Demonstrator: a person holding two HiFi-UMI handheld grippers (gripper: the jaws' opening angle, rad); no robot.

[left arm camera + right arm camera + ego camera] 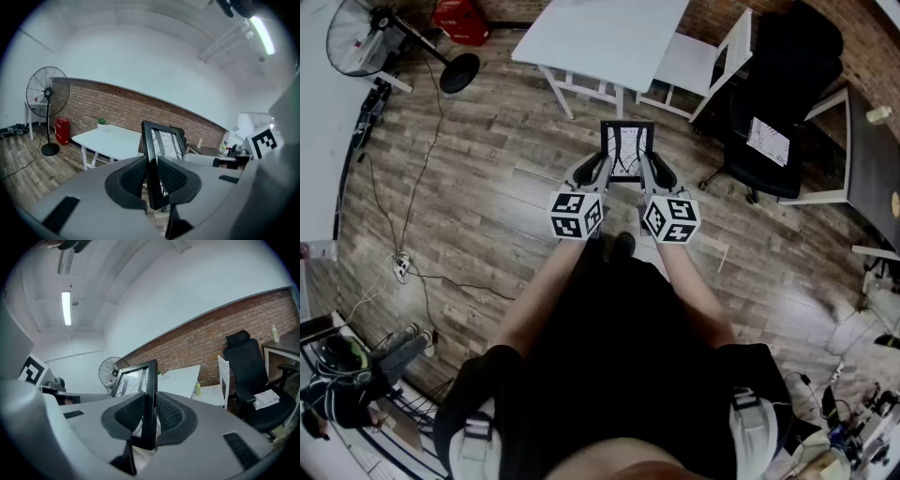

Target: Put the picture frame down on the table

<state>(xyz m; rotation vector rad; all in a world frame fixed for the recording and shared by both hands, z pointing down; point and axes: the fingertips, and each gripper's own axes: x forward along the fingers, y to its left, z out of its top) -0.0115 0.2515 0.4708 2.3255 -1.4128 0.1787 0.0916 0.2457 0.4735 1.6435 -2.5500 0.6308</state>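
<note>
A black picture frame (627, 150) with a pale line print is held upright in the air between both grippers, above the wooden floor. My left gripper (598, 172) is shut on the frame's left side edge (151, 159). On the opposite side edge (150, 401) my right gripper (656, 174) is shut. The white table (605, 37) stands just beyond the frame, a short way ahead, and shows in the left gripper view as the table (110, 139) behind the frame.
A white chair (708, 61) stands at the table's right, with a black office chair (783, 112) beyond it. A floor fan (370, 37) and cables (403, 267) lie to the left. A dark desk (872, 169) sits at far right.
</note>
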